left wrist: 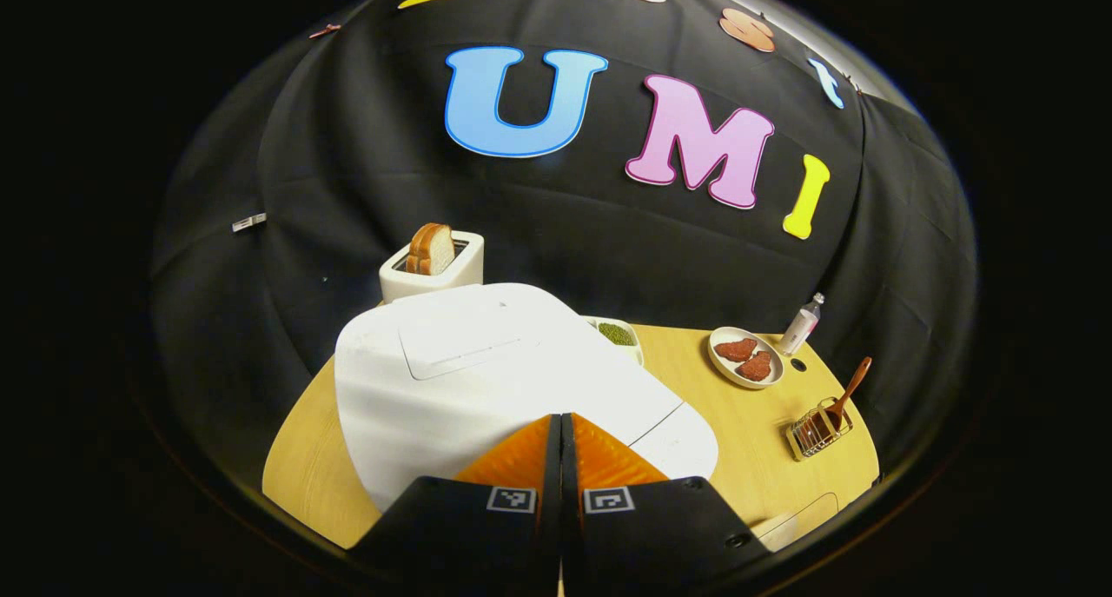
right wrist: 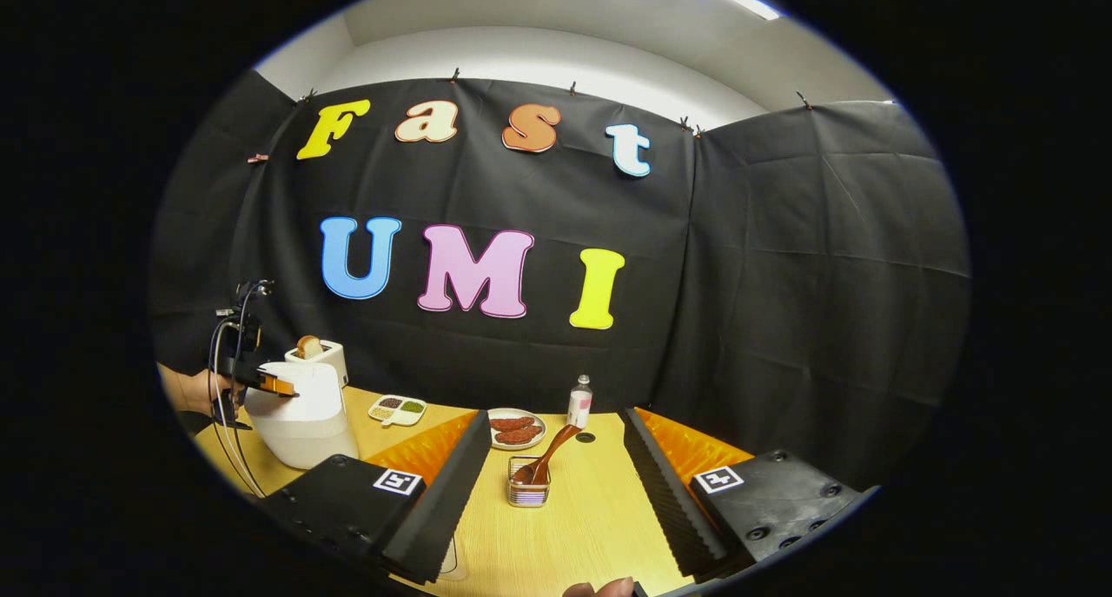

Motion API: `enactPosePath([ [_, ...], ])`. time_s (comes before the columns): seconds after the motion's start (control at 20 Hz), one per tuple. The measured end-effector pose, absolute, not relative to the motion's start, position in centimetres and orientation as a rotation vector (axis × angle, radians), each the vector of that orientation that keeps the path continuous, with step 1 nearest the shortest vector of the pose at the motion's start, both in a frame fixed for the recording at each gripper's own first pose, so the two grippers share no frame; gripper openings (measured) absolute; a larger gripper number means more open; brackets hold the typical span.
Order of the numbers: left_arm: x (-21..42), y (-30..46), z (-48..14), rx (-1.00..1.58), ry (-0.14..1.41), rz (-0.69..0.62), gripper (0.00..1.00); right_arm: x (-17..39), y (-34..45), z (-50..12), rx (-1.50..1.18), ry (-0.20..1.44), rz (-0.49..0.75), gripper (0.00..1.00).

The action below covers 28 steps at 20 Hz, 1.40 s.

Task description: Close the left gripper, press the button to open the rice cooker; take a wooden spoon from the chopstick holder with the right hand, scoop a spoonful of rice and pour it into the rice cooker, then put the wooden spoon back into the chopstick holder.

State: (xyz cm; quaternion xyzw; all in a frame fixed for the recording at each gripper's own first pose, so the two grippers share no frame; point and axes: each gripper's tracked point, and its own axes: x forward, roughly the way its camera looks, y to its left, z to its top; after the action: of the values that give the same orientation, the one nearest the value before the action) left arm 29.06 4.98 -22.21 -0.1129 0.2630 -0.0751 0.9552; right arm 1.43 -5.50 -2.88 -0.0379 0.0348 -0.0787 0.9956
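The white rice cooker stands with its lid down right before my left gripper, whose jaws are shut together with nothing between them, tips at the cooker's front top. In the right gripper view the same cooker sits at the far left, with the left gripper and a hand at its top. My right gripper is open, its fingers spread either side of the wire chopstick holder. The wooden spoon leans in that holder, spoon handle up and to the right.
On the wooden table are a toaster with bread behind the cooker, a divided dish of grains, a plate of meat and a small bottle. A fingertip shows at the bottom edge.
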Motion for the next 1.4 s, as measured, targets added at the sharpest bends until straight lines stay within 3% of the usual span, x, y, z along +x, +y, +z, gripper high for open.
enactPosePath([
  [0.4,28.9,4.7,-22.9,-0.291,0.582,-0.172,0.07,1.5,-4.7,-3.0,-0.075,0.065,-0.15,0.98],
  [1.1,30.2,8.9,-10.2,-0.142,0.179,-0.027,0.07,0.8,-4.1,-2.8,-0.066,0.06,-0.124,0.98],
  [1.3,28.5,8.6,-7.2,-0.106,0.099,-0.037,0.09,0.9,-3.6,-2.8,-0.054,0.062,-0.098,0.98],
  [1.4,27.5,8.2,-6.7,-0.109,0.097,-0.054,0.16,1.1,-3.2,-3.3,-0.041,0.075,-0.079,0.98],
])
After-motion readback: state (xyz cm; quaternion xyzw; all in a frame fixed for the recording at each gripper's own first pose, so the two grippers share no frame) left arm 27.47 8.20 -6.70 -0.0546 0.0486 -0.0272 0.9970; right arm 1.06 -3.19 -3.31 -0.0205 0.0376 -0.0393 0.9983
